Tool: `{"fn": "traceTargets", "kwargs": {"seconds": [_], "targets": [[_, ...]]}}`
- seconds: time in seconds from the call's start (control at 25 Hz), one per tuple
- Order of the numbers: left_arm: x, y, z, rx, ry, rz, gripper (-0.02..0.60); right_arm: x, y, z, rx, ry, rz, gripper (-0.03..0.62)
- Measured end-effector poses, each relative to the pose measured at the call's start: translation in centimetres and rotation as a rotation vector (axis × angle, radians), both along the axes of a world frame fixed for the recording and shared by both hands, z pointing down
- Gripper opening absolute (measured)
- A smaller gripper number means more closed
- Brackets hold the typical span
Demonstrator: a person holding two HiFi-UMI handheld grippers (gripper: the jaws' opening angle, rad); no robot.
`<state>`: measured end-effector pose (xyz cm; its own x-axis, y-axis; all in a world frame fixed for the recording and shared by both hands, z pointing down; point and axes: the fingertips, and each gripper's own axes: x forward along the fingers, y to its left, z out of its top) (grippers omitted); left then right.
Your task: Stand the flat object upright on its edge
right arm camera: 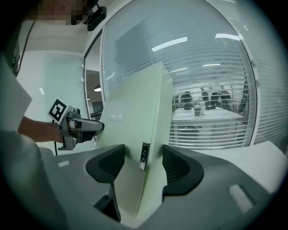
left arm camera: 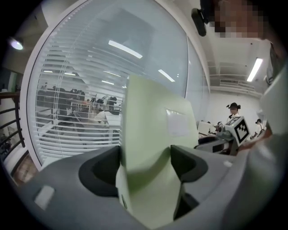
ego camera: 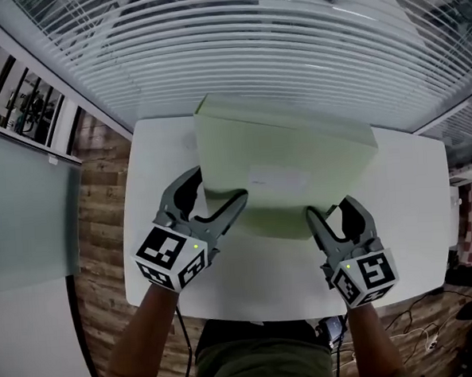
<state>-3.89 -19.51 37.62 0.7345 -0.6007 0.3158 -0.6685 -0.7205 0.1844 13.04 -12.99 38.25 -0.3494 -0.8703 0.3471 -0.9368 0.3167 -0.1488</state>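
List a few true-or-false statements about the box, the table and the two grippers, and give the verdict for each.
1. The left gripper is closed on the box. True.
2. The right gripper is open and holds nothing. False: its fingers clamp the same box.
3. The box is dark red. False: it is pale green.
4. A white label sits on the face of the box that is turned toward the person. True.
5. The two grippers hold the box at the same spot. False: they grip its near edge well apart, one toward each end.
6. The table is white. True.
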Motion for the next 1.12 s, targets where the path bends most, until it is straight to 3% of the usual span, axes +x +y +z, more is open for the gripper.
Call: {"fn": "traceTargets", "kwargs": {"seconds": [1.12], "targets": [[0.2, 0.7, -0.9, 0.122, 0.054, -0.106, 0.339, 0.0, -1.6, -0.3, 0.141, 0.099, -0.098, 0.270]]}}
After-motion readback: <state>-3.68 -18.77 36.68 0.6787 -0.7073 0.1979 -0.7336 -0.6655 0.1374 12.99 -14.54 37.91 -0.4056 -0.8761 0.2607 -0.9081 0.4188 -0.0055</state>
